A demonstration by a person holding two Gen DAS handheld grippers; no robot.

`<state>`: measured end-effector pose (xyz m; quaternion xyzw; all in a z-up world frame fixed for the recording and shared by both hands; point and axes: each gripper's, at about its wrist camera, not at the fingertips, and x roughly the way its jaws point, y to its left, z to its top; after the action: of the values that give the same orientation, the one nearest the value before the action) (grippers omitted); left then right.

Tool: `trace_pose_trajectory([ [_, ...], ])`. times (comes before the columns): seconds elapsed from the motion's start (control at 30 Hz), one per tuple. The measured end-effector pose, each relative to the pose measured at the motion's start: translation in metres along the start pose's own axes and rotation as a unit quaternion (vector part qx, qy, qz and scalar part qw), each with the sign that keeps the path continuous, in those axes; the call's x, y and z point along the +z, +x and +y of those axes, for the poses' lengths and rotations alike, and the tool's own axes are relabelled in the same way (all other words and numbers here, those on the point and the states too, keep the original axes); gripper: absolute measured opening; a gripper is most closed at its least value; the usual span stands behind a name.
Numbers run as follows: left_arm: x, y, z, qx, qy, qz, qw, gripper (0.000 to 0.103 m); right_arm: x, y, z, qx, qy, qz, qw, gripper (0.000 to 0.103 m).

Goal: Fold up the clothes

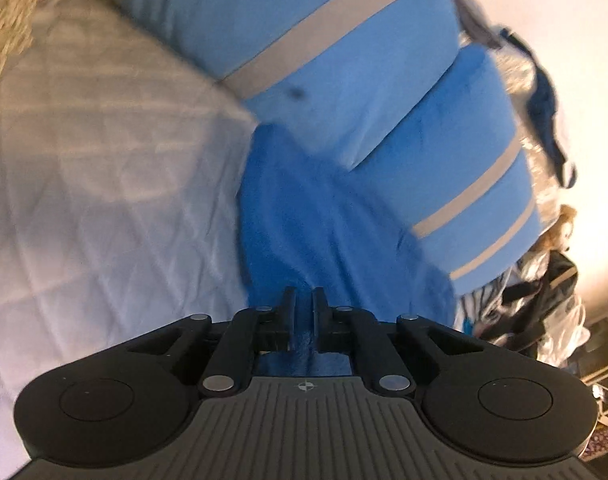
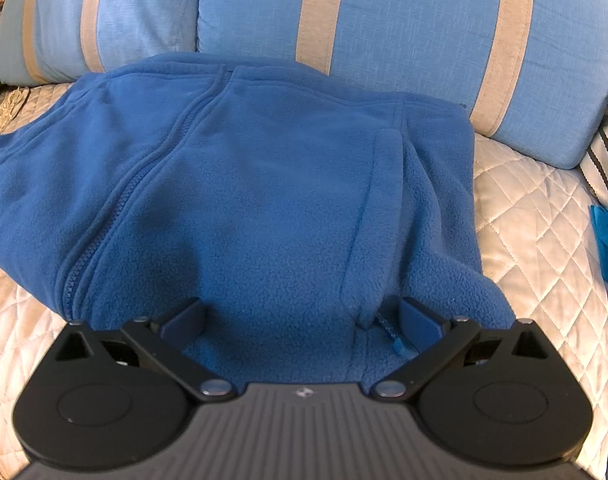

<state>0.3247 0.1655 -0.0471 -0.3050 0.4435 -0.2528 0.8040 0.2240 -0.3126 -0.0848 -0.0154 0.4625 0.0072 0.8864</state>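
A blue fleece jacket (image 2: 244, 184) lies spread on the quilted bed cover, its zip running down the left side and a pocket at the right. My right gripper (image 2: 303, 312) sits low over its near hem, jaws wide open, with fleece bulging between the fingers and a zip pull (image 2: 396, 344) by the right finger. In the left wrist view, the jacket (image 1: 304, 216) stretches away toward the pillows. My left gripper (image 1: 303, 294) is shut on a fold of its fabric, which shows as a narrow strip between the two fingers.
Blue pillows with tan stripes (image 2: 404, 32) lean behind the jacket, also seen in the left wrist view (image 1: 304, 40). The pale quilted cover (image 1: 104, 180) spreads to the left. Bags and loose clothing (image 1: 544, 300) pile up beyond the bed's right side; a striped cloth (image 2: 606, 152) lies at the right edge.
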Motion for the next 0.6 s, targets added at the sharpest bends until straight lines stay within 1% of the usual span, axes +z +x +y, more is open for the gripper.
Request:
trace_pose_trajectory([
  [0.13, 0.005, 0.000, -0.013, -0.015, 0.016, -0.034, 0.9992, 0.007, 0.000, 0.001, 0.000, 0.000, -0.003, 0.002, 1.000, 0.102],
  [0.2, 0.005, 0.002, -0.016, -0.029, 0.014, -0.051, 0.9982, 0.006, 0.000, 0.002, 0.000, -0.001, -0.004, 0.003, 1.000, 0.102],
  [0.3, 0.007, 0.007, -0.014, -0.071, -0.014, -0.078, 0.9944, 0.006, 0.001, 0.003, 0.001, -0.003, -0.008, 0.006, 1.000, 0.102],
  [0.37, 0.006, 0.011, -0.006, -0.109, -0.055, -0.090, 0.9884, 0.006, 0.001, 0.003, 0.003, -0.004, -0.009, 0.006, 1.000, 0.102],
  [0.43, 0.003, 0.018, 0.005, -0.142, -0.102, -0.094, 0.9801, 0.006, 0.001, 0.003, 0.003, -0.004, -0.009, 0.007, 1.000, 0.102],
  [0.5, 0.000, 0.024, 0.015, -0.169, -0.139, -0.083, 0.9721, 0.007, 0.001, 0.003, 0.003, -0.004, -0.009, 0.007, 1.000, 0.102],
  [0.53, -0.002, 0.026, 0.019, -0.178, -0.148, -0.077, 0.9696, 0.007, 0.001, 0.003, 0.003, -0.004, -0.010, 0.007, 1.000, 0.102],
  [0.6, -0.003, 0.024, 0.021, -0.175, -0.144, -0.067, 0.9716, 0.008, 0.001, 0.003, 0.004, -0.004, -0.010, 0.008, 1.000, 0.102],
])
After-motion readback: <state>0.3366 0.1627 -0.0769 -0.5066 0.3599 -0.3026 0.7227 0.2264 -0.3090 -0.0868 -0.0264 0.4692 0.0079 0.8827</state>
